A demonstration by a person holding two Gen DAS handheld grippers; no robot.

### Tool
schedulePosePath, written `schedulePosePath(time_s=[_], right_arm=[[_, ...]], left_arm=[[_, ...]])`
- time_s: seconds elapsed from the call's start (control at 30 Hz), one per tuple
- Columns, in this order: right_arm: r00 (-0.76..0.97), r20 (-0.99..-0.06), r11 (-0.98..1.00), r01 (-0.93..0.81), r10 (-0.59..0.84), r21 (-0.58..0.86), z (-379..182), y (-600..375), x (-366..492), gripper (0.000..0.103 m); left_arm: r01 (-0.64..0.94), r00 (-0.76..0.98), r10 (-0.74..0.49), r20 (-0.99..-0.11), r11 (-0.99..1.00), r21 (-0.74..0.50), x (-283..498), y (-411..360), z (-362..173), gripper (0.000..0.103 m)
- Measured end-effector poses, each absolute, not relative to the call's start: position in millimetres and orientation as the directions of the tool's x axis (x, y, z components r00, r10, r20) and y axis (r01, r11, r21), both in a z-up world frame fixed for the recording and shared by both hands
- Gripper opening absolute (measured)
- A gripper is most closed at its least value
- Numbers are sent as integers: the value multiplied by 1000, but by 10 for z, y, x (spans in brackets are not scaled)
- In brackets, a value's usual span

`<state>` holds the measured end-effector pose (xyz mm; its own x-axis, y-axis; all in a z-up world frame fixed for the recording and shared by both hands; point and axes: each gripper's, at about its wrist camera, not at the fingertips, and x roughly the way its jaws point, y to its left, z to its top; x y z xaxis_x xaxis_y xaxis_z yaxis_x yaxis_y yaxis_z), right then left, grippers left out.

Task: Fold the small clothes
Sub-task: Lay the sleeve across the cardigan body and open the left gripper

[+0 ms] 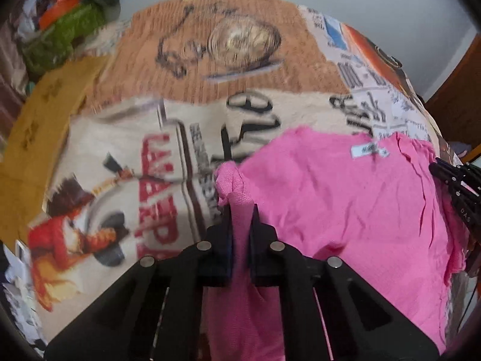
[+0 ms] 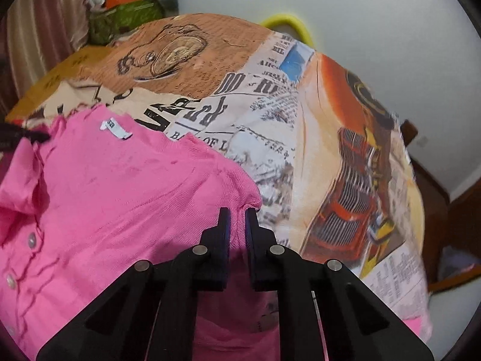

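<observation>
A small pink knitted garment (image 1: 345,198) with a white neck label (image 1: 368,151) lies on a table covered by a printed cloth (image 1: 126,138). My left gripper (image 1: 242,207) is shut on a bunched corner of the pink fabric, which runs between its black fingers. The other gripper's black tip (image 1: 454,186) shows at the garment's right edge. In the right wrist view the same pink garment (image 2: 114,198) shows its label (image 2: 115,128) and several buttons (image 2: 31,239) at the left. My right gripper (image 2: 237,212) is shut on the garment's pointed right corner.
The printed cloth (image 2: 300,138) with newspaper, car and watch pictures covers the round table. A heap of green and orange things (image 2: 126,9) sits beyond the far left edge. A yellow curved handle (image 2: 285,22) rises behind the far edge. Brown wooden furniture (image 2: 451,210) stands at the right.
</observation>
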<state>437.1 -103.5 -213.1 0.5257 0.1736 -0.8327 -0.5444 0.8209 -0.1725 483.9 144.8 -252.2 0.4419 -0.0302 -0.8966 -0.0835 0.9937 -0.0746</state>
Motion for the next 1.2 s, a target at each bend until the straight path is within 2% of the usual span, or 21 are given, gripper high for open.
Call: schedulePosePath(time_s=[0.2,0.3,0.37,0.4,0.43,0.5,0.57,0.6,0.63,0.8,0.9,1.2], right_arm=[[574,-809,856,-475,126,-203,-1955,-1355,4683,8],[587,-804,881,-426,94,-208,-1923,-1456,4850,8],[572,-815,888,-417,92,-192,-1947,-1480,4919,9],[575,-813,887,-418,90,-197,-1944,-1464,4928,10],[583,-808,884,-418,84,-210,-1936,-1448,4895,16],[599,-797,874,-428,83,-230,-1902,-1404,4831,24],[624,-774,861,-448,110,-239,-1824,-1377,4714,39],[639,-758,856,-458,127,-242,-1768,-1364,4637,43],[647,-749,853,-465,145,-237,-1732,-1357,4594,47],[642,-718,856,-500,268,-128,-1589,-1446,4251,56],[629,-723,864,-495,286,-89,-1628,-1570,4055,56],[592,-761,898,-439,265,-29,-1901,-1958,3798,56]], left_arm=[[-107,505,66,-861,994,13,5175,1439,-2239,7],[-116,500,126,-857,990,78,5378,1418,-2308,8],[-113,469,147,-871,988,106,5455,1392,-2427,11],[-111,457,153,-876,987,114,5470,1384,-2493,11],[-108,450,160,-879,986,124,5465,1367,-2536,13],[-89,443,141,-886,990,113,5400,1350,-2576,24],[-84,464,107,-879,994,77,5289,1352,-2515,51],[-87,478,97,-873,994,63,5234,1347,-2477,54],[-79,498,70,-864,996,36,5158,1342,-2408,56],[-23,503,-61,-862,996,-84,4949,1206,-2189,56],[1,481,-119,-869,991,-135,4890,1048,-2188,56],[-57,393,-160,-905,979,-198,5075,731,-2596,54]])
